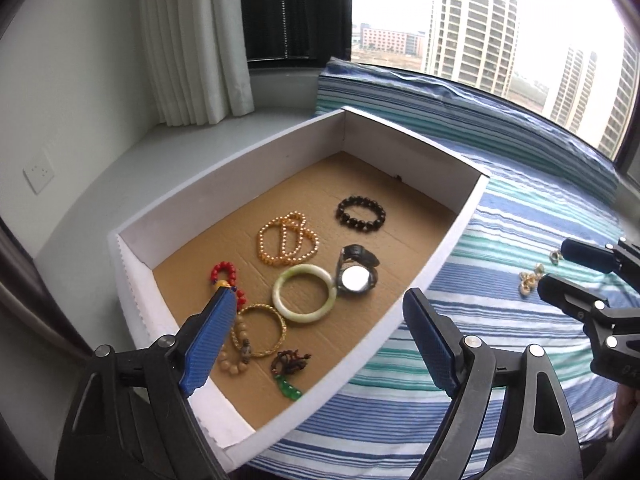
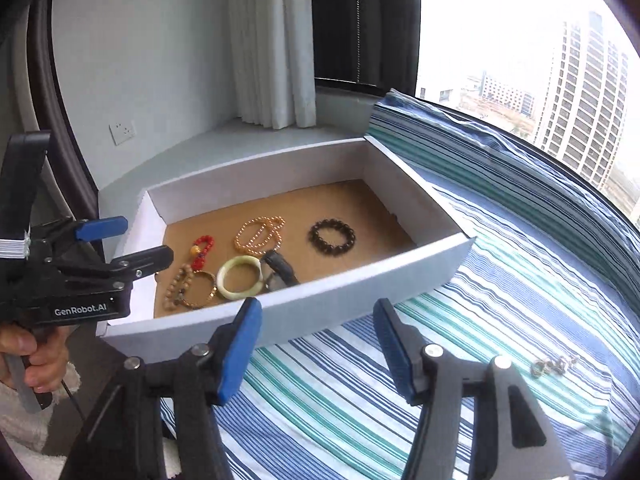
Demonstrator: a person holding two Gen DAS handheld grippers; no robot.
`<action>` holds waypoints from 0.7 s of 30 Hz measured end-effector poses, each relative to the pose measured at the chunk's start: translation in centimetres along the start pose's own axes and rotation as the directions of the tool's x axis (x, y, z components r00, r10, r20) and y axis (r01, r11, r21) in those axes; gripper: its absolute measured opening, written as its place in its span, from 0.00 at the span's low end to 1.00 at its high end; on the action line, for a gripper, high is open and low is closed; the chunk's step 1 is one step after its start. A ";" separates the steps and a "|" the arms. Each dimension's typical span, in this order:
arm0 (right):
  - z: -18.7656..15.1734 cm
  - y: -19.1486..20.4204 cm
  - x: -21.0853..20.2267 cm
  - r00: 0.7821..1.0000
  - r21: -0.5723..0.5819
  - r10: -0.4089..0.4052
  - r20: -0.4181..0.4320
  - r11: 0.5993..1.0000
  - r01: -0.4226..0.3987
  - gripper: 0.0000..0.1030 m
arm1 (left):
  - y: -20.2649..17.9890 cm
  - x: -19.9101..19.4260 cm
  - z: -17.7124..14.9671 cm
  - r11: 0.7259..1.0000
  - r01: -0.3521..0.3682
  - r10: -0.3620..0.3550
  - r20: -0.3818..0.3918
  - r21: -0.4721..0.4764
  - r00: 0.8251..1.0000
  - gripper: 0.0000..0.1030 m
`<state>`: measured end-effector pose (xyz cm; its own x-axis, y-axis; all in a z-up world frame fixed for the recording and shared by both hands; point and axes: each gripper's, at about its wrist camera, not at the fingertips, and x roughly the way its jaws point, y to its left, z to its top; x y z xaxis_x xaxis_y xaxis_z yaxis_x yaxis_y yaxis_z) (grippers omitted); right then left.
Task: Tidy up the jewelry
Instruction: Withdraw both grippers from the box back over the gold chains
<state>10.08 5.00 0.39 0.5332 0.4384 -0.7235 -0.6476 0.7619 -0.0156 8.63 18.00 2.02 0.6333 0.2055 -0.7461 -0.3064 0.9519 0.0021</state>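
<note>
A white box (image 1: 224,176) with a brown cardboard floor sits on a striped bedspread. In it lie a black bead bracelet (image 1: 361,214), gold pearl bracelets (image 1: 287,238), a jade bangle (image 1: 304,293), a watch (image 1: 357,274), a red bead string (image 1: 224,273), a gold bangle (image 1: 260,330) and a green pendant (image 1: 289,387). My left gripper (image 1: 320,320) is open and empty above the box's near end. My right gripper (image 2: 318,328) is open and empty over the bedspread beside the box; it also shows in the left wrist view (image 1: 560,268). Small gold pieces (image 1: 530,280) lie loose on the bedspread (image 2: 554,366).
The striped bedspread (image 2: 500,300) spreads to the right of the box (image 2: 360,300). A grey window ledge (image 1: 132,160), white curtain (image 1: 192,40) and wall socket (image 1: 39,172) lie behind the box. A window with tower blocks is at the back right.
</note>
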 end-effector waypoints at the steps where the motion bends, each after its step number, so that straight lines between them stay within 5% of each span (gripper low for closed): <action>1: -0.7 -0.8 -0.4 1.000 0.012 -0.010 -0.009 1.000 0.010 0.57 | -1.0 0.0 -0.1 1.000 0.005 -0.005 0.000 0.017 1.000 0.84; 12: -8.7 -7.4 -4.1 0.987 0.130 -0.162 -0.024 0.978 0.163 0.58 | -8.4 0.2 -1.9 0.988 0.081 -0.078 -0.030 0.131 0.997 0.86; 21: -19.0 -12.3 -6.6 0.955 0.321 -0.283 -0.092 0.899 0.298 0.58 | -14.4 2.8 -6.5 0.958 0.204 -0.175 -0.154 0.201 0.973 0.86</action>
<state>4.16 -16.28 -7.71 0.6427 0.1589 -0.7494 -0.2488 0.9685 -0.0080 10.22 3.44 -4.45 0.5599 -0.0013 -0.8286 -0.0213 0.9996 -0.0160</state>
